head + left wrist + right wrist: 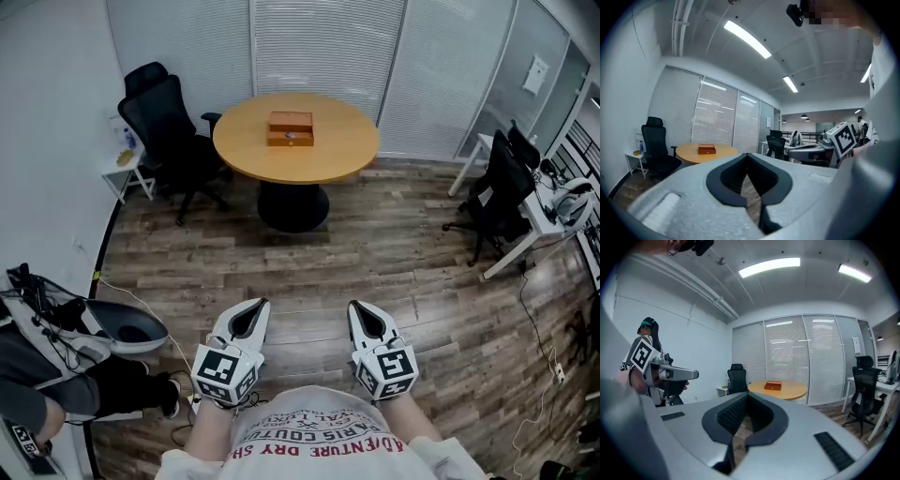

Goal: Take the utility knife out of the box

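A closed brown wooden box (291, 128) sits on the round wooden table (328, 155) far across the room. No utility knife shows anywhere. Both grippers are held close to my body, well short of the table. My left gripper (257, 303) has its jaws shut with nothing between them, and so does my right gripper (357, 306). The left gripper view looks past the left gripper (747, 154) to the box (707, 149) in the distance. Beyond the right gripper (747, 394), the right gripper view shows the box (773, 386) on the table (792, 391).
Wood floor lies between me and the table. A black office chair (169, 122) and a small white side table (127, 167) stand left of it. A desk (544, 214) and chair (499, 187) are at the right. A seated person (56, 380) and grey tub (127, 326) are near my left.
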The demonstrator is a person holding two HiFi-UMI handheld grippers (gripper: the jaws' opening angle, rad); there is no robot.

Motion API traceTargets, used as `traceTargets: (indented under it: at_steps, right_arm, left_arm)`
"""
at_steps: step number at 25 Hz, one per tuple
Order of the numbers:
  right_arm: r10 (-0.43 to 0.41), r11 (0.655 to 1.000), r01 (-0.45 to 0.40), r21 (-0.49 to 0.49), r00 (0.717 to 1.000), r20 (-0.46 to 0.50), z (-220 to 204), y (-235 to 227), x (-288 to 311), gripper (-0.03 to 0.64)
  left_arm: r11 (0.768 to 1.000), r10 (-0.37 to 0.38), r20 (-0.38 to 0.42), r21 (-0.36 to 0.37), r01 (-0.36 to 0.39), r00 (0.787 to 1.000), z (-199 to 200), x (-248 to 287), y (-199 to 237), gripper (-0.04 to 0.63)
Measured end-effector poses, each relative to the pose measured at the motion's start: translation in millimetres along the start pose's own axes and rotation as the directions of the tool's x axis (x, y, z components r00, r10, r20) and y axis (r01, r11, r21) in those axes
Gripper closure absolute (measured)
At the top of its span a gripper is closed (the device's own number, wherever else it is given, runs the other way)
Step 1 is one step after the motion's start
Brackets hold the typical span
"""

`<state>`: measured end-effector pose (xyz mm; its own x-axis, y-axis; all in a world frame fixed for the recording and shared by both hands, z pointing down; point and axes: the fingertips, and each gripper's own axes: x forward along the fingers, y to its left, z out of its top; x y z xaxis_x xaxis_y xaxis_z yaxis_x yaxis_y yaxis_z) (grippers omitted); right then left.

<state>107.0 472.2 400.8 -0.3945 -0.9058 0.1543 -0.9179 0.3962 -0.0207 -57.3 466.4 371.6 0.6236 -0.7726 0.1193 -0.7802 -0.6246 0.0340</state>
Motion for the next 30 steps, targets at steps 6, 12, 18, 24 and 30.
traceTargets:
  at_steps: [6,12,18,24,30]
  right_arm:
    - [-0.009,0.998,0.009,0.057,1.0,-0.005,-7.0,14.0,7.6,0.609]
    - [-0.014,0.999,0.015,0.044,0.999,-0.034,-15.1,40.3,26.6,0.609]
    - [-0.005,0.999,0.006,0.031,0.998,-0.055,-20.1,61.8,53.4,0.609]
    - [0.029,1.0,-0.029,0.0,0.998,-0.059,-24.8,38.0,88.0,0.609]
    - [0.092,0.996,-0.092,0.011,0.994,-0.053,-19.9,-13.0,138.9,0.609]
  left_arm:
    - [1.0,-0.002,-0.001,-0.008,0.002,1.0,-6.2,-16.0,12.3,0.6]
    - [0.999,0.02,-0.038,-0.038,-0.021,0.999,-26.8,-39.3,44.0,0.6]
    - [0.997,0.043,-0.057,-0.066,-0.047,0.997,-42.1,-48.9,79.1,0.6]
    - [0.994,0.081,-0.06,-0.063,-0.084,0.995,-44.9,-14.5,93.8,0.6]
    - [0.988,0.137,-0.073,-0.057,-0.141,0.988,-37.7,49.0,105.8,0.6]
